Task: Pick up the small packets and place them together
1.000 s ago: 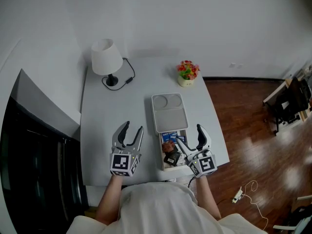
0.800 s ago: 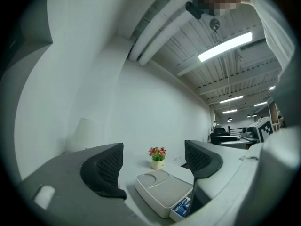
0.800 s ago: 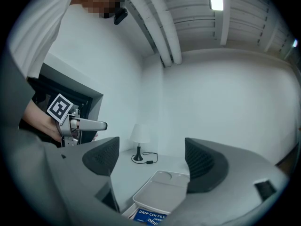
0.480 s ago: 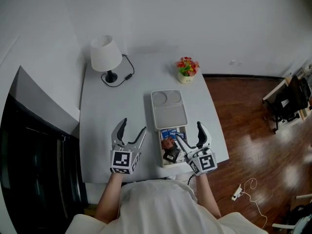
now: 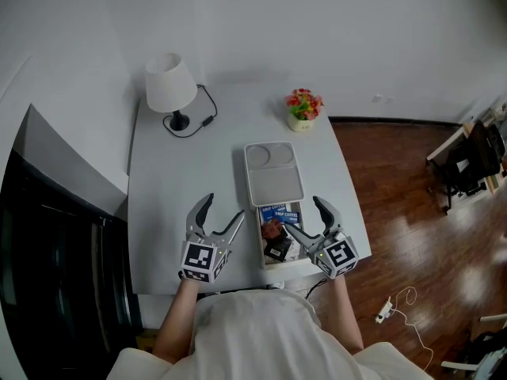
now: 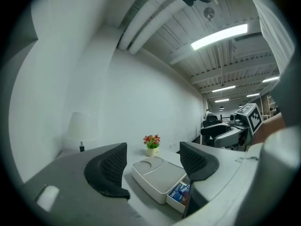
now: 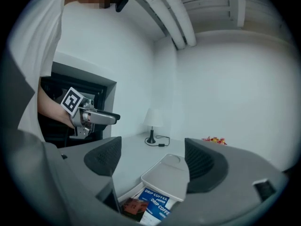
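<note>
A white box (image 5: 273, 172) lies mid-table with its lid (image 7: 167, 175) slid back. The uncovered near end holds blue drip-coffee packets (image 5: 276, 210) (image 7: 157, 197) (image 6: 178, 192), a red-brown packet (image 5: 273, 229) (image 7: 136, 205) and a dark one (image 5: 277, 250). My left gripper (image 5: 223, 208) (image 6: 153, 161) hovers left of the box, open and empty. Its jaws have just opened from shut and eased in slightly. My right gripper (image 5: 303, 214) (image 7: 153, 161) stands at the box's right near corner, open and empty, its jaws closing a little.
A white lamp (image 5: 170, 85) with a black cord (image 5: 207, 117) stands at the table's far left. A small flower pot (image 5: 303, 109) sits at the far right. The grey table (image 5: 158, 188) ends at the wood floor (image 5: 412, 212) on the right.
The left jaws have spread from narrow to wide. Both grippers have sunk a little toward the table, and the right one has tipped toward the open end of the box.
</note>
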